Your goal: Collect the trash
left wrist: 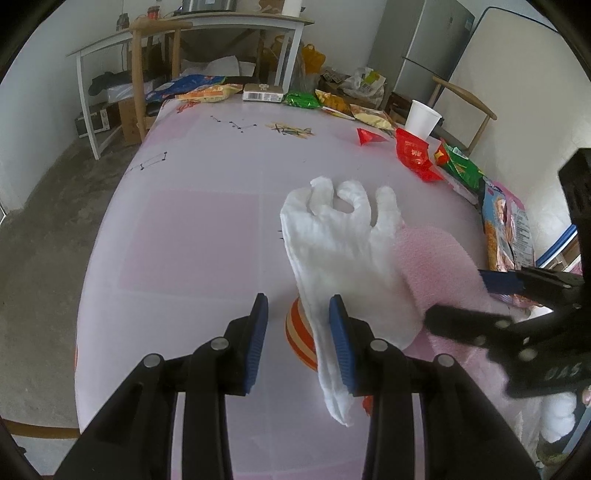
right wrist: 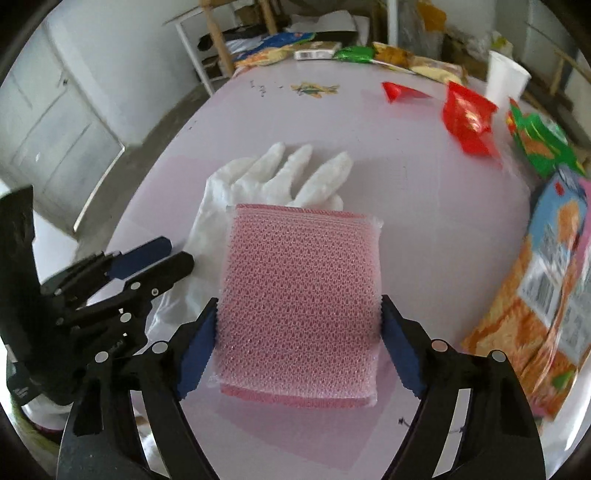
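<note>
Fingers of the right gripper stand wide on either side of a pink mesh sponge, their blue pads at its left and right edges; whether they press on it I cannot tell. The sponge lies flat on the pale tabletop, its far edge overlapping a white glove whose fingers spread toward the far side.

Seen from the left wrist, the left gripper holds its fingers partly apart. The glove's cuff hangs against the right pad, while the left pad stands clear of it, so the fingers are not closed on the glove. Behind the cuff sits an orange-and-cream striped object, mostly hidden. In that view the right gripper reaches in from the right over the sponge.

Further out on the right lie an orange snack bag, a green wrapper and red wrappers. A white paper cup stands upright beyond them. Along the far edge of the tabletop run more snack packets and a small box. Past the tabletop are a white side table, a wooden chair and a grey fridge.
</note>
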{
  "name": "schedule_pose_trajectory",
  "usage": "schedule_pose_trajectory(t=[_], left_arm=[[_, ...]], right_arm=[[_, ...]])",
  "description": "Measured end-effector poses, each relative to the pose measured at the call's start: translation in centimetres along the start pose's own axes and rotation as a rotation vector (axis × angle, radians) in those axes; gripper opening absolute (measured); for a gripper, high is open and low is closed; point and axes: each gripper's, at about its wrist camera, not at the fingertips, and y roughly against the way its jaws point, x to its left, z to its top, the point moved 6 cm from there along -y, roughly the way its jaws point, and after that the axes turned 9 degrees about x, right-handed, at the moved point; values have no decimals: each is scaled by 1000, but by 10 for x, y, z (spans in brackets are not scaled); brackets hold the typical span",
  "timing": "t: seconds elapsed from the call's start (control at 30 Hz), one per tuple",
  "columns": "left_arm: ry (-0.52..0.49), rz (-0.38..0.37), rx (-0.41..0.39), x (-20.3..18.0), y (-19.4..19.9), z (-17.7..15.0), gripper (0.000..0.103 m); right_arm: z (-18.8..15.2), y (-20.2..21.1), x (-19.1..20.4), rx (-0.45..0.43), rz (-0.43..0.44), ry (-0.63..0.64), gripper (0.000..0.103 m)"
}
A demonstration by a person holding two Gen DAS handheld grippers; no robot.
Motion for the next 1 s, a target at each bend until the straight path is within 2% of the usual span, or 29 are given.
schedule_pose_trajectory(t=[0.23,0.3,0.37,0.4,0.43,0.5,0.6,0.63,0.77,1.0], left_arm=[[-5,-5,-7,2,1,0,33],[5,-19,-1,4,3,1,33],[39,-60,-40,6,14,7,34],[46,-77,-66,6,20,10,37],[44,-82,-81,4,23,13,45],[2,-85,-86,-5,28,19,56],[-72,-71,-16,-24,16,20,81],[-106,-55,19,-32,8,19,84],[-170,39,107,-43,-18,11,85],[-143,94,100,-41,-25,14,83]], right_arm=[[-21,35,-21,-66,27,-77,77],[-33,40,-25,-62,21,-83,77],[-47,44,-27,-59,16,-82,77],[-52,44,-28,-55,17,-85,77],[-58,44,-30,-48,14,-91,77],[-66,41,-36,-40,-2,-106,77],[-71,34,-42,-23,14,-139,77],[-72,33,-43,-20,16,-145,77],[-76,31,-45,-21,18,-163,77],[-78,26,-50,-22,10,-175,79]])
